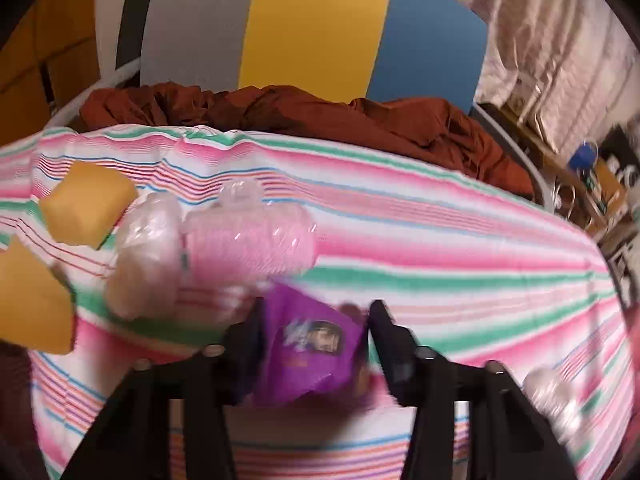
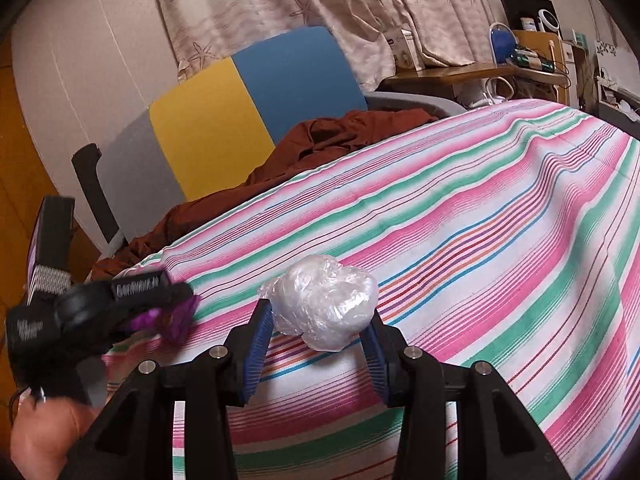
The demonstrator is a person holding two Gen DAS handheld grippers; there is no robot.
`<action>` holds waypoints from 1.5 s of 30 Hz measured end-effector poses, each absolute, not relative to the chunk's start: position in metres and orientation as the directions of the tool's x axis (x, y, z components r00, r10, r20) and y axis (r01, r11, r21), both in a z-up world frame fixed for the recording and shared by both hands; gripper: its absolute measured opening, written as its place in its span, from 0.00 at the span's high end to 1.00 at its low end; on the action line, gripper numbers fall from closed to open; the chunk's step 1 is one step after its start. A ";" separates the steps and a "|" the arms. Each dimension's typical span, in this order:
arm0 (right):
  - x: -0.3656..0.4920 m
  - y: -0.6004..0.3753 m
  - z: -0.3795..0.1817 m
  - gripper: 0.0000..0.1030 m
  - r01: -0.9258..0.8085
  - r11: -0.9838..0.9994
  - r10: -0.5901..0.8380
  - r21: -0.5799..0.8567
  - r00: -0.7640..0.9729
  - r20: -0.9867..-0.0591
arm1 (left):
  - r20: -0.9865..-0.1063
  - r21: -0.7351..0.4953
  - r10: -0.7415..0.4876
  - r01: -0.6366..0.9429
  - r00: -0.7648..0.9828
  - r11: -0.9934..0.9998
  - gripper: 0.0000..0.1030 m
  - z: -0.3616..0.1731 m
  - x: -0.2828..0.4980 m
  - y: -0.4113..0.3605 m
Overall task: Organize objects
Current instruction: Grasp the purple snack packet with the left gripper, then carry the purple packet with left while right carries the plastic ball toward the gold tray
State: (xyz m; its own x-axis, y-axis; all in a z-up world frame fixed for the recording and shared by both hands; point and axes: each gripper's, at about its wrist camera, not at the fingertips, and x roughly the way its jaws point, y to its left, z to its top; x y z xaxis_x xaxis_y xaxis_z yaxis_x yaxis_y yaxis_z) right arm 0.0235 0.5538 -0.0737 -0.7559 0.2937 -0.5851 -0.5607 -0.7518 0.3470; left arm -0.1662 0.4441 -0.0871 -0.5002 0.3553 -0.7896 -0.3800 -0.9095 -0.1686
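My left gripper point(image 1: 316, 320) is shut on a purple packet point(image 1: 312, 344) and holds it above the striped cloth point(image 1: 440, 240). Beyond it lie a clear plastic bottle point(image 1: 248, 236), a clear plastic wad point(image 1: 144, 256) and two yellow sponges point(image 1: 86, 204) point(image 1: 32, 300). My right gripper point(image 2: 318, 316) is shut on a crumpled clear plastic ball point(image 2: 324, 300) at the cloth point(image 2: 480, 240). The left gripper point(image 2: 168, 304) with the purple packet point(image 2: 176, 320) shows at the left of the right wrist view. The plastic ball also shows at the lower right of the left wrist view point(image 1: 552, 396).
A rust-brown garment point(image 1: 320, 112) lies along the far edge of the cloth. Behind it stands a grey, yellow and blue panel point(image 1: 320, 28). A curtain point(image 2: 320, 0) hangs behind. A cluttered wooden shelf point(image 2: 480, 70) is at the far right.
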 end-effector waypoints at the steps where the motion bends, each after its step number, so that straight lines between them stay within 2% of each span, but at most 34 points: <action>1: 0.023 0.552 -0.073 0.57 -0.561 -0.756 0.298 0.339 -0.755 -0.584 | -0.782 -0.171 0.368 -0.394 -0.504 -0.903 0.57 -0.088 -0.161 0.440; 6: 0.022 0.544 -0.068 0.57 -0.547 -0.780 0.313 0.304 -0.762 -0.567 | -0.755 -0.179 0.416 -0.452 -0.507 -0.874 0.57 -0.090 -0.135 0.428; 14: 0.023 0.531 -0.061 0.57 -0.534 -0.807 0.332 0.254 -0.765 -0.552 | -0.751 -0.247 0.461 -0.447 -0.472 -0.860 0.57 -0.087 -0.112 0.404; 29: 0.032 0.501 -0.055 0.58 -0.527 -0.833 0.360 0.171 -0.750 -0.554 | -0.728 -0.437 0.576 -0.395 -0.372 -0.808 0.57 -0.076 -0.057 0.339; 39: 0.038 0.476 -0.050 0.58 -0.495 -0.864 0.362 0.089 -0.735 -0.574 | -0.643 -0.424 0.641 -0.501 -0.420 -0.754 0.57 -0.029 -0.012 0.291; 45: 0.043 0.460 -0.046 0.58 -0.462 -0.885 0.345 0.053 -0.728 -0.593 | -0.620 -0.419 0.645 -0.506 -0.448 -0.754 0.57 -0.013 -0.005 0.255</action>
State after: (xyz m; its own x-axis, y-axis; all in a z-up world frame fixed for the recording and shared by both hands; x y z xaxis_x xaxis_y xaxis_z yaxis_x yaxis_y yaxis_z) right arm 0.0430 0.4603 -0.0461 -0.7280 0.3446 -0.5927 -0.4620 -0.8853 0.0527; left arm -0.0048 0.2547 -0.0129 -0.4476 0.6448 -0.6196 -0.5055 -0.7540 -0.4195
